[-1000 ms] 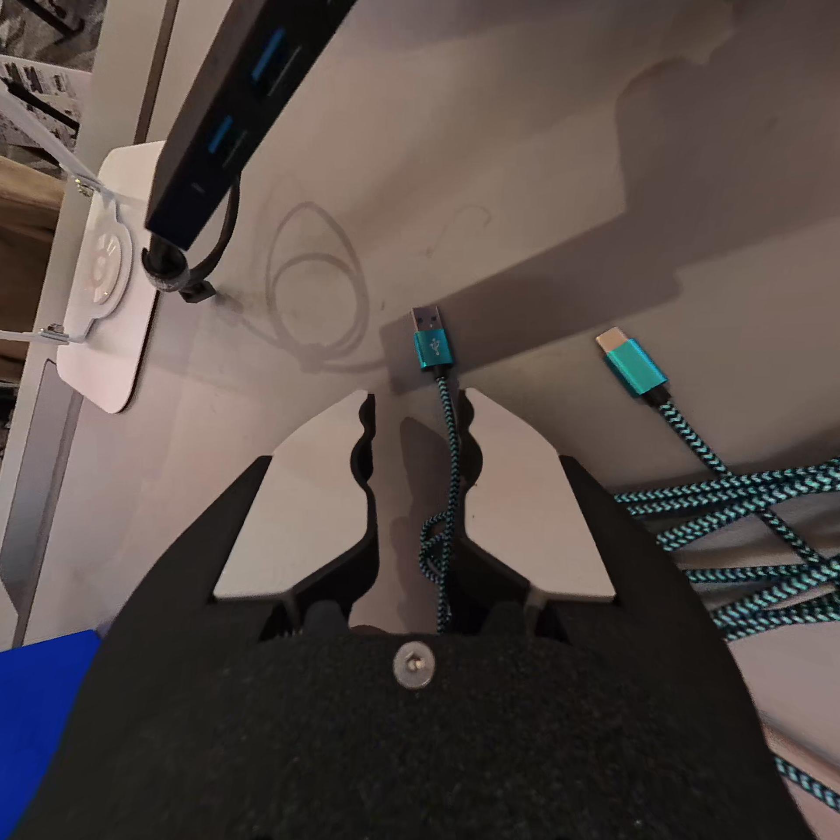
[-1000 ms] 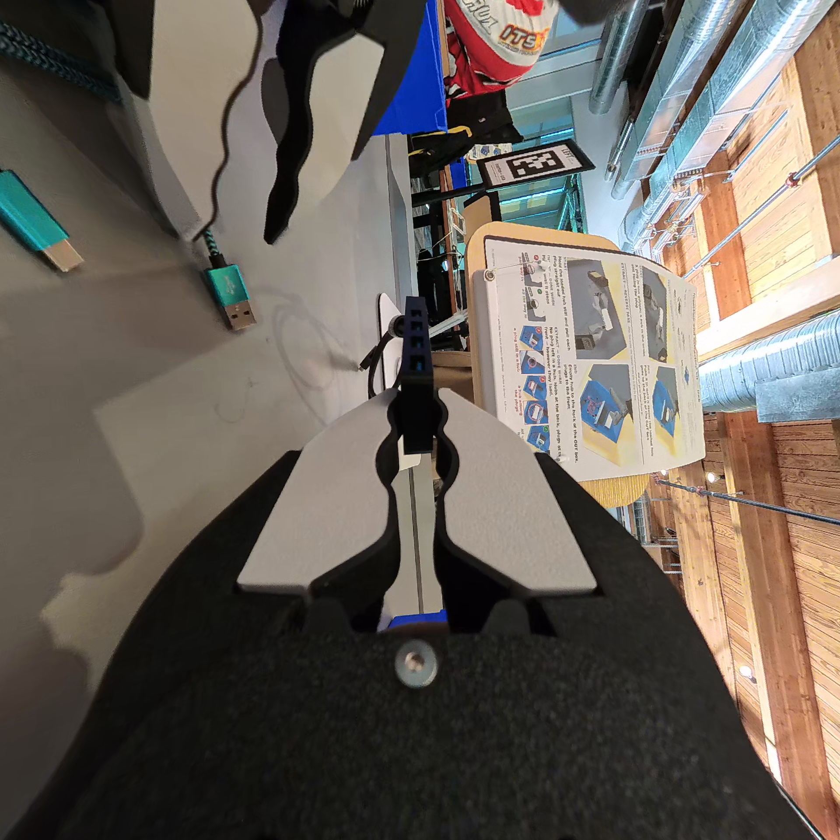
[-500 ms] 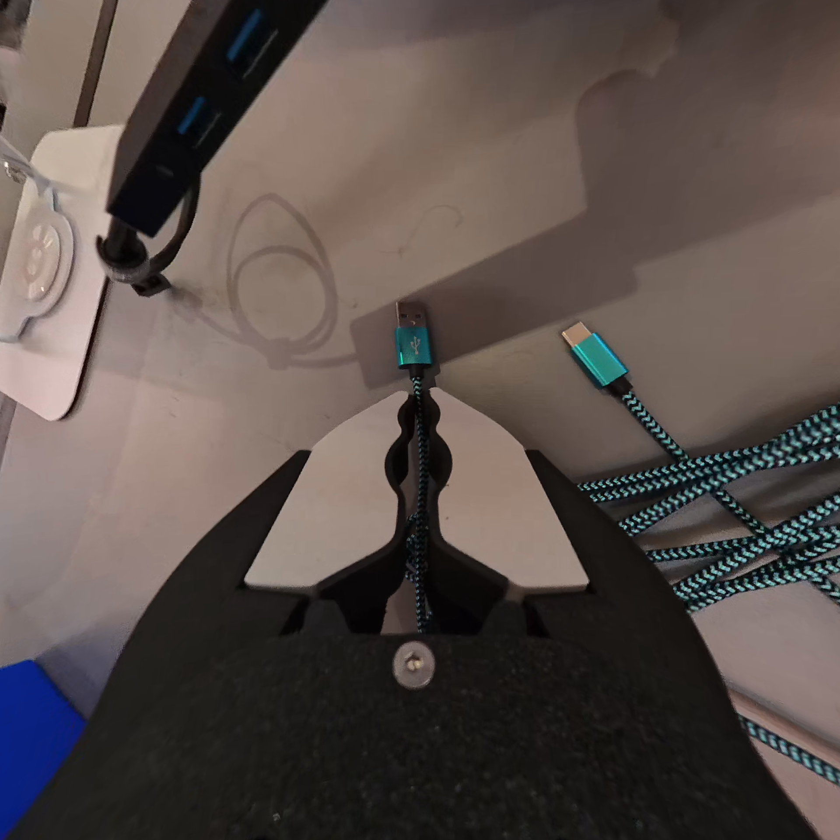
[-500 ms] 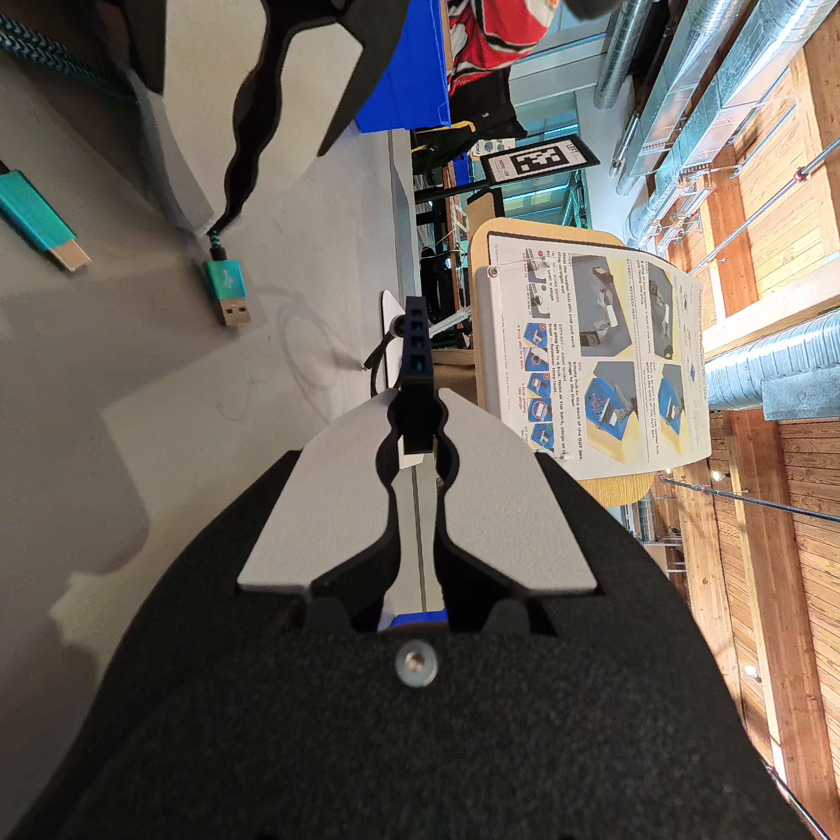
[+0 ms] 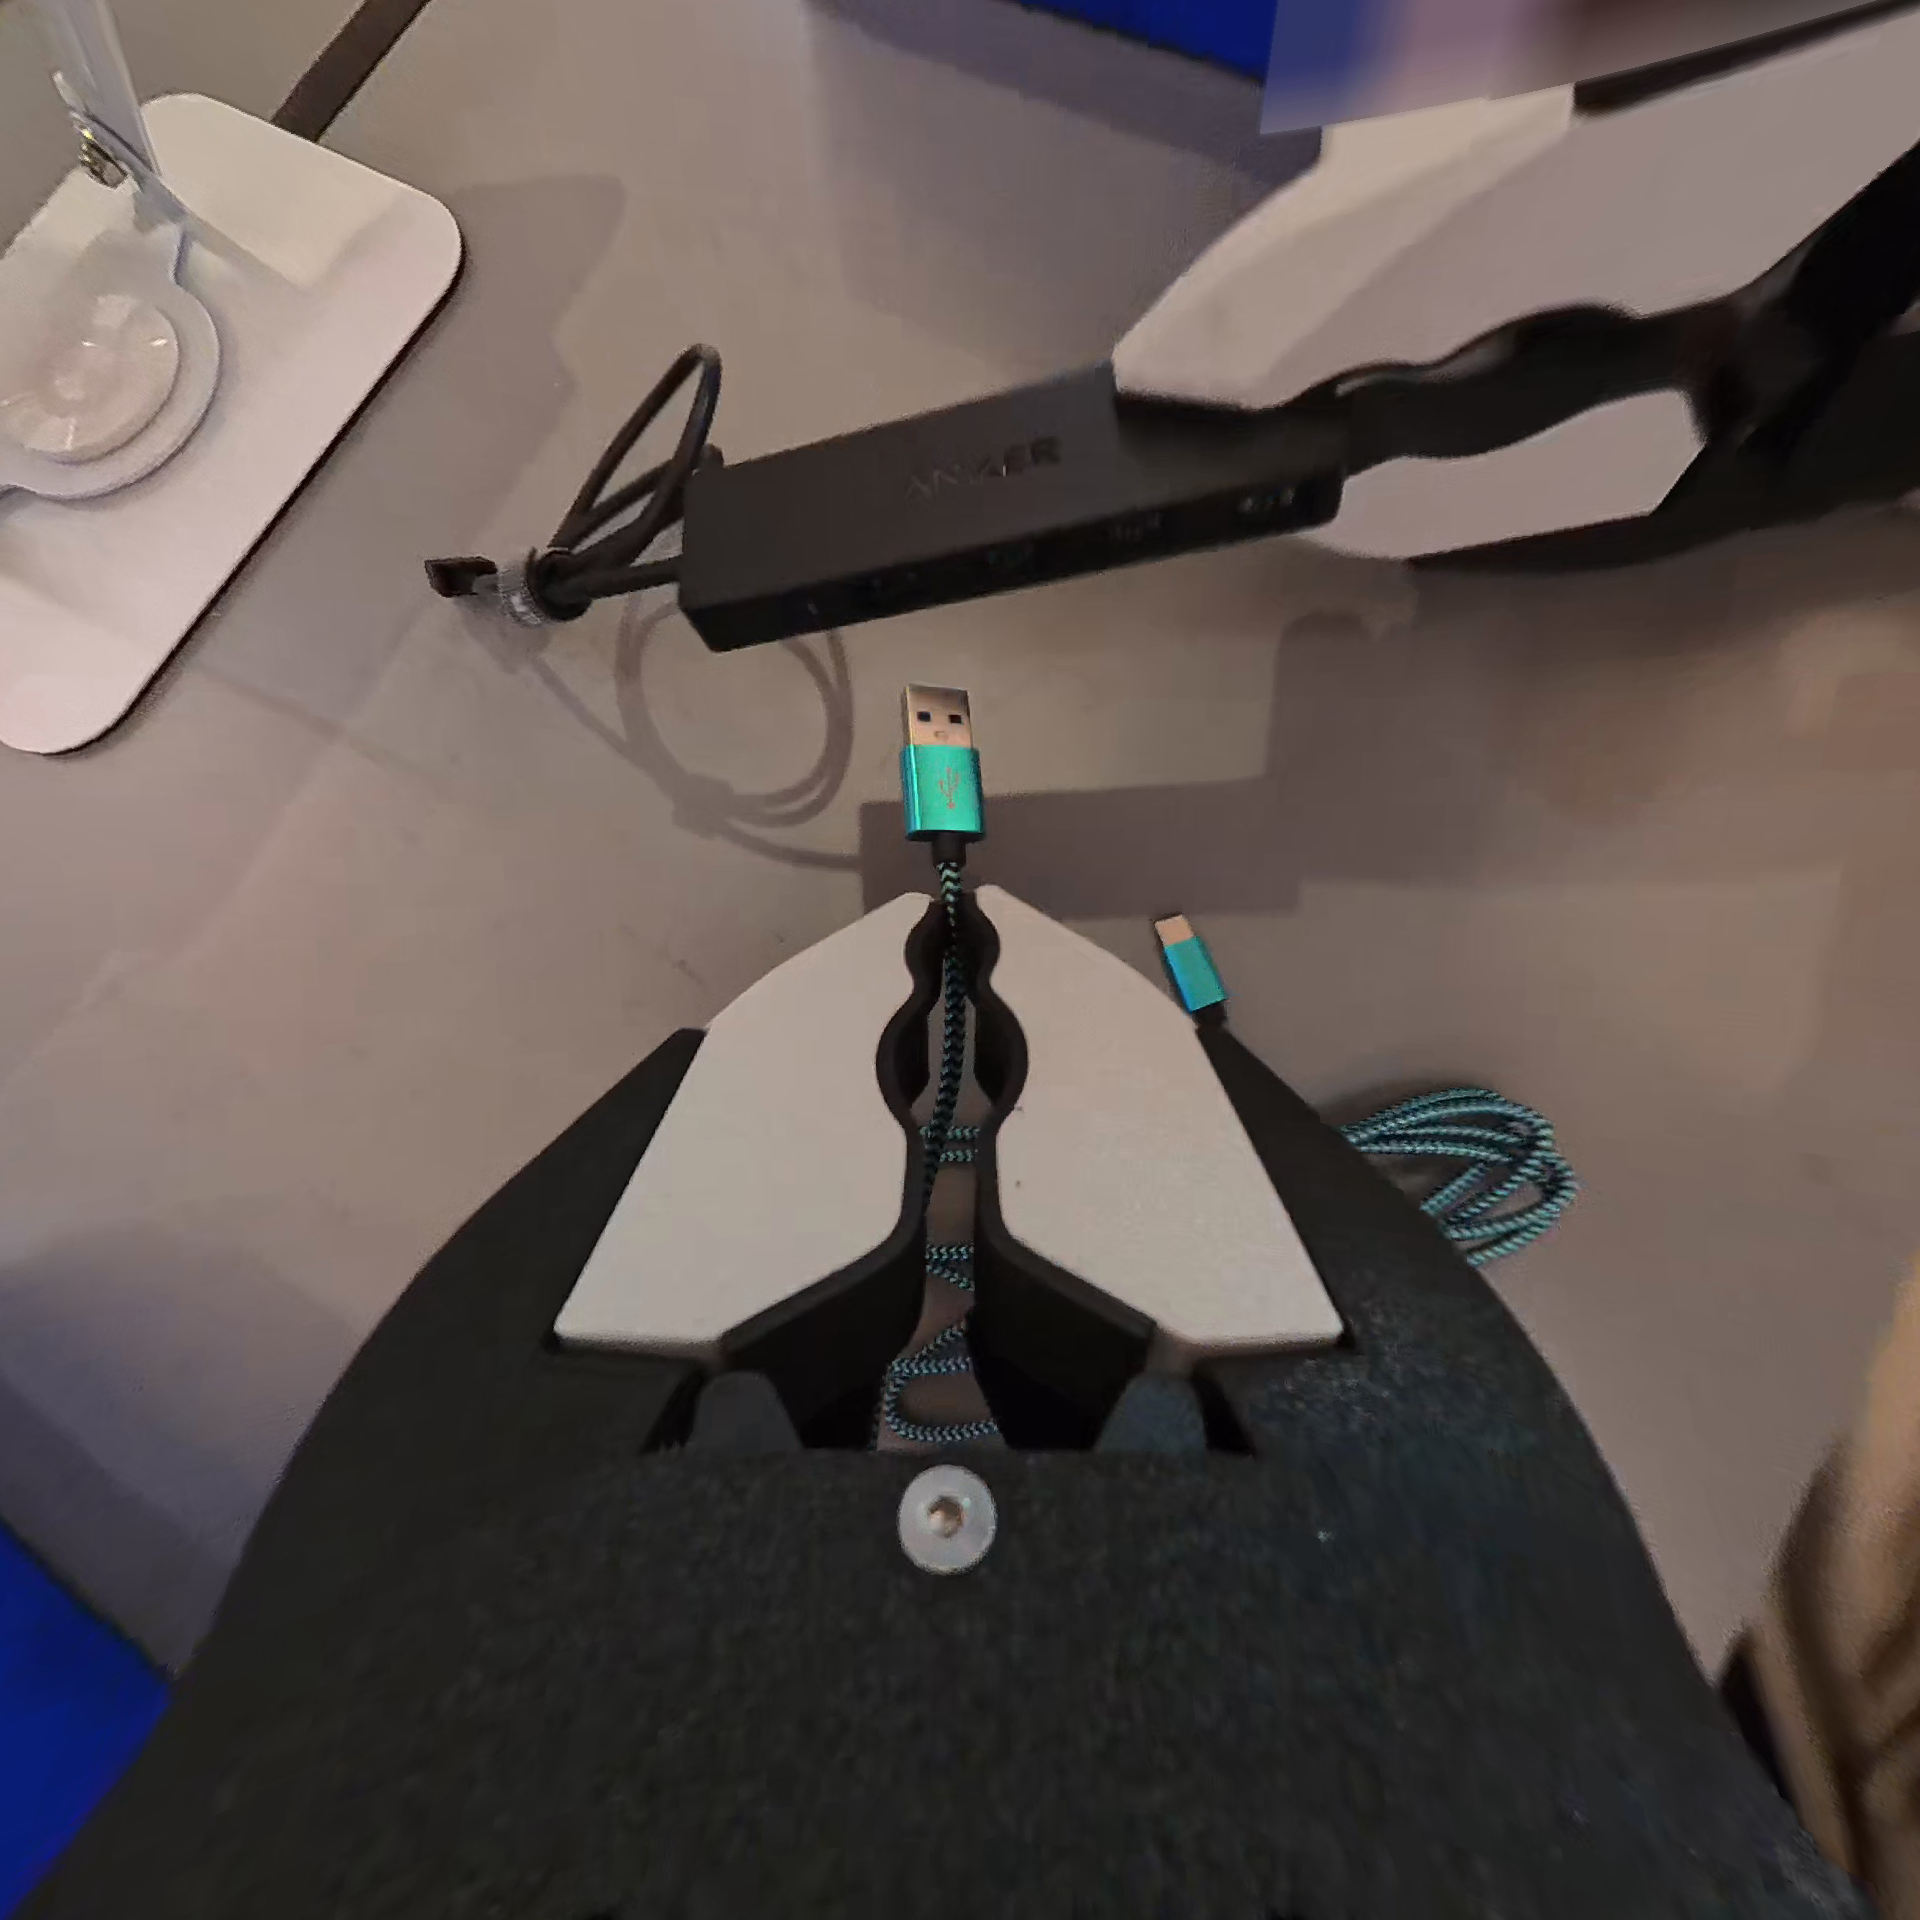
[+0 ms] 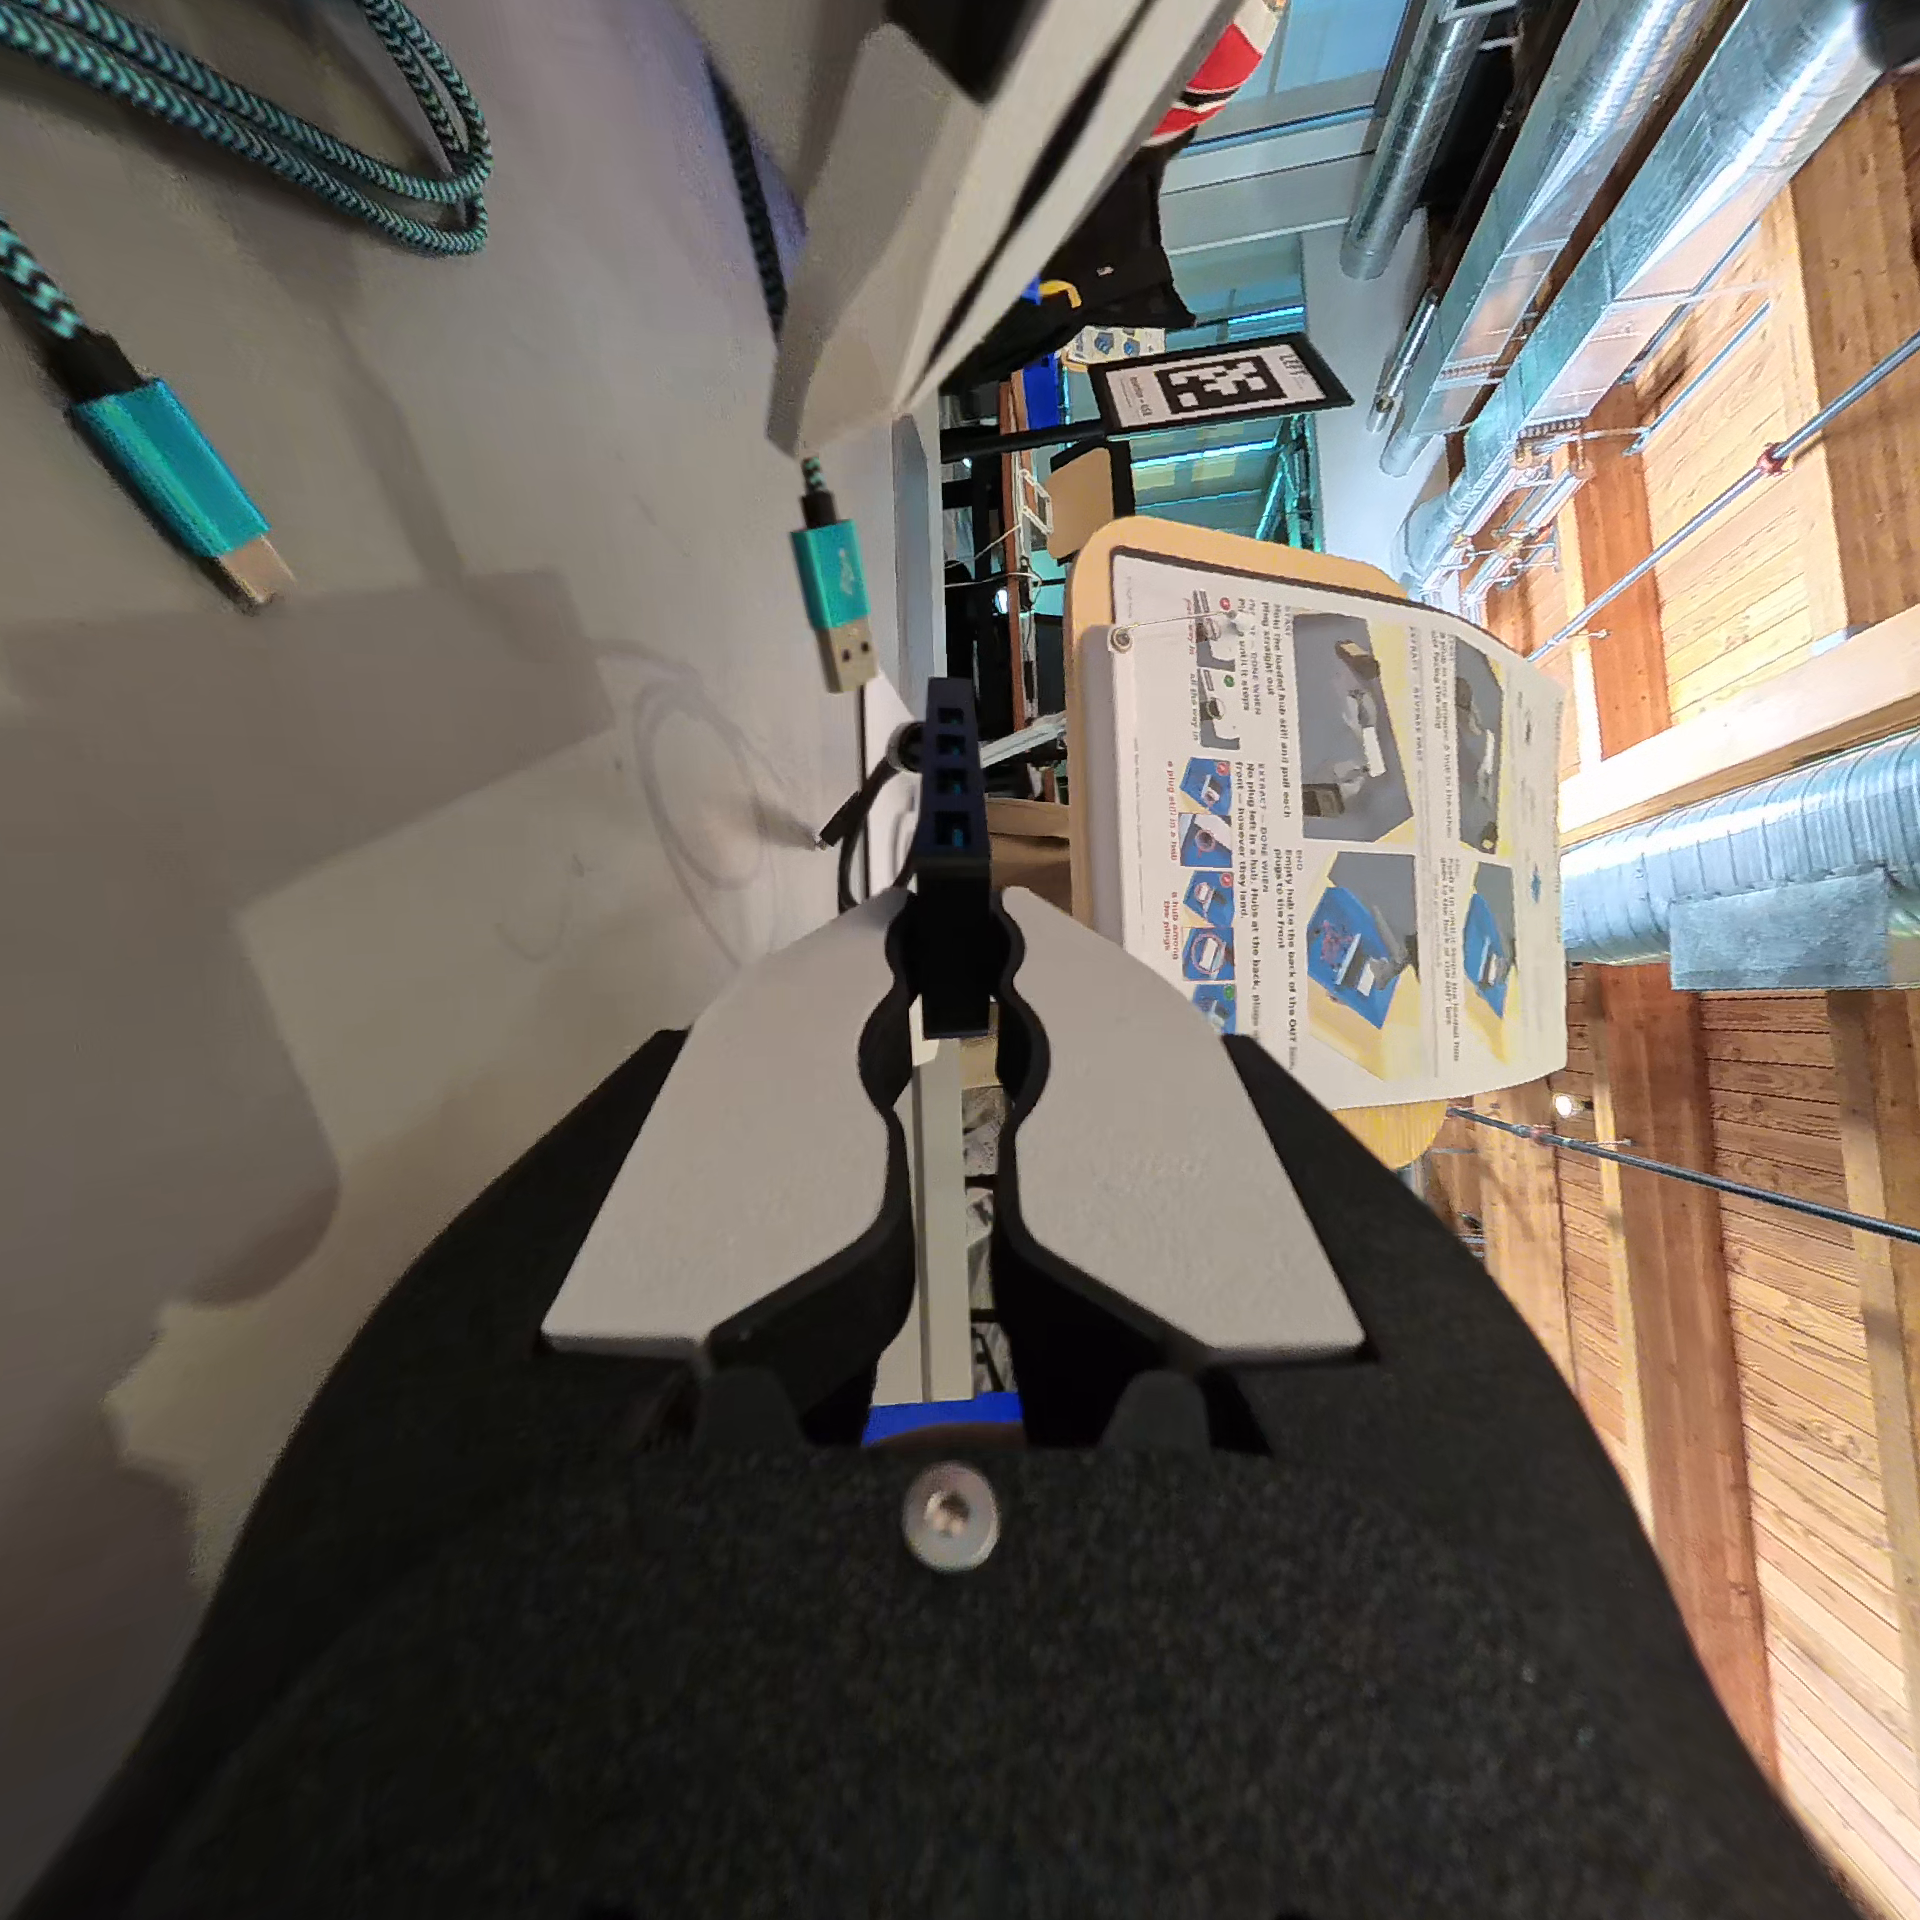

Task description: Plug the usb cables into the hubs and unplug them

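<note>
Grey and matte, the desk (image 5: 343, 997) carries a white stand base (image 5: 223, 343) at its far left corner and a loose coil of teal braided cable (image 5: 1475, 1164) on the right. Wooden ceiling boards and silver ducts (image 6: 1714, 904) fill the right wrist view, with an illustrated instruction sheet (image 6: 1340, 831) propped on a board.

The left tool (image 5: 951, 914) is clamped on the braided cable just behind its teal USB-A plug (image 5: 940, 769), which sticks out past the fingertips with its metal end toward the hub. The right tool (image 6: 954, 904) is closed on one end of the black USB hub (image 5: 997, 509), lifted clear of the desk (its blue ports run in a row along one narrow side). Plug and hub are near but apart. A second teal plug (image 5: 1190, 966) lies on the desk beside the left tool. The hub's own short black lead (image 5: 623, 499) dangles, bundled in a loop.
</note>
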The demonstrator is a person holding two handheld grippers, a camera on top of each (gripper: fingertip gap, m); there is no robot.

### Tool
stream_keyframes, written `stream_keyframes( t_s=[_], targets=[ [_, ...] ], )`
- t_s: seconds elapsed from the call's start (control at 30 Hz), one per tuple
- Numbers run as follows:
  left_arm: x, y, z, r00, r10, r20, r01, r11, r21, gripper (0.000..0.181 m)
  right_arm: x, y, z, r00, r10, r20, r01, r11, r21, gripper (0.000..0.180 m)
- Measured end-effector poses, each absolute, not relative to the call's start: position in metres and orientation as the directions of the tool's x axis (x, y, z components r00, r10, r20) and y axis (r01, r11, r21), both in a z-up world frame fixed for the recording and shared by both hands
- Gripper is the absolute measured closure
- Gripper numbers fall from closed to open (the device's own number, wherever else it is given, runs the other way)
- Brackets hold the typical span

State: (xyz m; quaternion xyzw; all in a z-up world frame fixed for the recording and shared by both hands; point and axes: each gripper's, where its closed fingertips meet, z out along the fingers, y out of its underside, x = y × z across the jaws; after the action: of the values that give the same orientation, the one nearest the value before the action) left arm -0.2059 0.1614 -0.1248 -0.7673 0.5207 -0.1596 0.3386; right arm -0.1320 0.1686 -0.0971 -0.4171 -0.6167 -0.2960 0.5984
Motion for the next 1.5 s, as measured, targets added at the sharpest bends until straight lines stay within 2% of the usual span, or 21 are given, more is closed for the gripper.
stream_keyframes(
  t_s=[0.1,0.27,0.4,0.53,0.87,1.07,1.5],
  targets=[
    [-0.205,0.160,-0.116,0.417,-0.909,-0.025,-0.662,-0.284,-0.694,0.178,-0.130,0.171,-0.091,0.115,0.142,0.983,0.868,0.468,-0.169,0.169],
    [-0.209,0.158,-0.104,0.425,-0.905,0.027,-0.643,-0.323,-0.694,0.178,-0.120,0.180,-0.079,0.382,0.272,0.883,0.771,0.434,-0.467,0.169],
    [-0.210,0.154,-0.082,0.405,-0.912,0.072,-0.645,-0.340,-0.684,0.178,-0.118,0.186,-0.083,0.454,0.322,0.831,0.728,0.404,-0.554,0.169],
    [-0.210,0.154,-0.067,0.384,-0.912,0.143,-0.687,-0.386,-0.616,0.178,-0.123,0.182,-0.083,0.447,0.301,0.842,0.732,0.418,-0.538,0.169],
    [-0.208,0.170,-0.073,0.414,-0.870,0.268,-0.771,-0.491,-0.405,0.178,-0.128,0.179,-0.083,0.444,0.284,0.850,0.734,0.428,-0.527,0.169],
    [-0.196,0.172,-0.071,0.400,-0.880,0.257,-0.797,-0.472,-0.376,0.178,-0.130,0.179,-0.083,0.443,0.300,0.845,0.729,0.429,-0.534,0.169],
    [-0.201,0.169,-0.082,0.394,-0.876,0.279,-0.835,-0.468,-0.288,0.178,-0.129,0.176,-0.081,0.398,0.243,0.885,0.766,0.442,-0.466,0.169]
  ],
)
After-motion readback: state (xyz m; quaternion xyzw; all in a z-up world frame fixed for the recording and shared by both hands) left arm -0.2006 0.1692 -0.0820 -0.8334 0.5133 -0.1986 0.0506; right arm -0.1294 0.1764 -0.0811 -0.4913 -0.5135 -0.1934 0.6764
